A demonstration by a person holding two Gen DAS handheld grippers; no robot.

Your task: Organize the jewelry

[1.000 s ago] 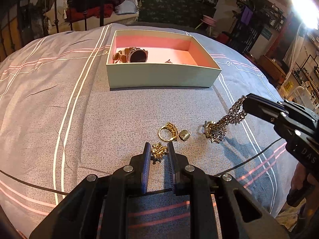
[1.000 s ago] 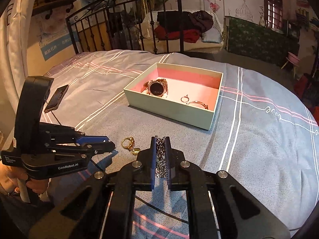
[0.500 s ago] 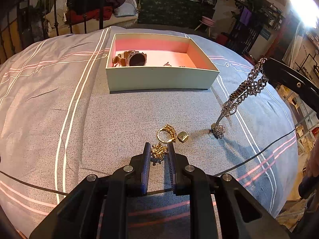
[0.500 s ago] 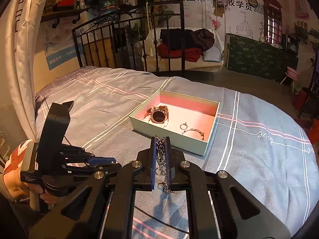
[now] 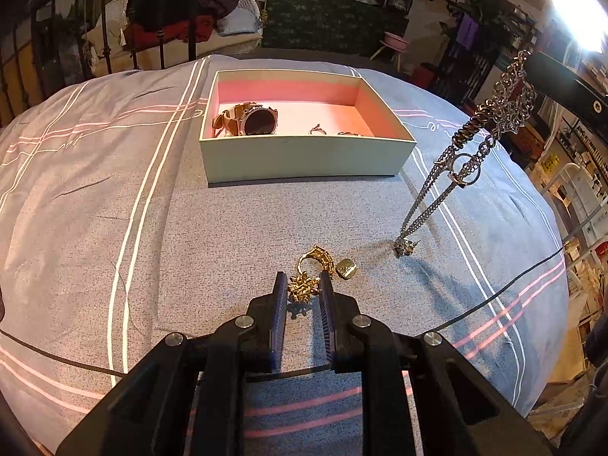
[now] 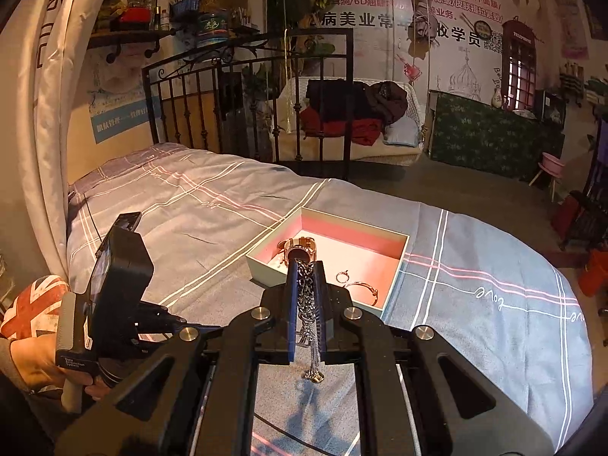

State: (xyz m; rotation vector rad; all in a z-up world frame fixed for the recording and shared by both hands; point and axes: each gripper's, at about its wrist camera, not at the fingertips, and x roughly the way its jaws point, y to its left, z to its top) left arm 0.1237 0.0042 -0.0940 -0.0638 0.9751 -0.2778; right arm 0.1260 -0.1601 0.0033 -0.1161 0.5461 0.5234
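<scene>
Silver chain necklace (image 5: 490, 121) dangling from pinching right claw (image 6: 307, 281), left claw (image 5: 303, 288) gripping gold brooch (image 5: 302, 287)

A grey striped bedspread (image 5: 114, 205); black iron bedframe (image 6: 247, 106); piled clothes (image 6: 353, 114); a pink stool (image 6: 551, 165).

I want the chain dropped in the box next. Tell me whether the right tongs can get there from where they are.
Probably yes. The right tongs are shut on the silver chain, raised above the bedspread, and the open box lies just ahead with nothing between. The chain's lower end hangs low and might drag or catch the box wall.
</scene>
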